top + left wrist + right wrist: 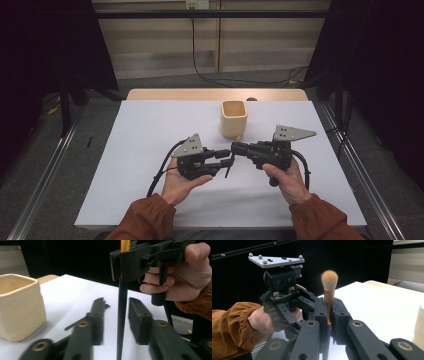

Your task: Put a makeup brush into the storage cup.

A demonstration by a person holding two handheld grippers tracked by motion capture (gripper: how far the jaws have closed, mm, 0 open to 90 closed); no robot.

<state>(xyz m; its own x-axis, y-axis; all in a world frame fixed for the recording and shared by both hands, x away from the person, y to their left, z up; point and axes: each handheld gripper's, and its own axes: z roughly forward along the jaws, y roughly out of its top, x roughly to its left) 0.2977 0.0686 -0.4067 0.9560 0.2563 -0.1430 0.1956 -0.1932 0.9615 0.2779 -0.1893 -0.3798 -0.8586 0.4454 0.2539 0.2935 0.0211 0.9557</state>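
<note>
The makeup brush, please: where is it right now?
The makeup brush stands upright, clamped in the right tool, between the open jaws of the left tool, just in front of the cream cup.

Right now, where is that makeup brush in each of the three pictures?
High view: the brush hangs between the two tools, at table centre.
Left gripper view: its dark handle stands upright mid-picture, clamped above by the right gripper.
Right gripper view: bristles up, just left of centre.
Shared landmark: the cream cup.

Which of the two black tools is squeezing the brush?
The right tool: its jaws clamp the black-handled makeup brush with the gold collar. The left tool stands open around the handle.
</note>
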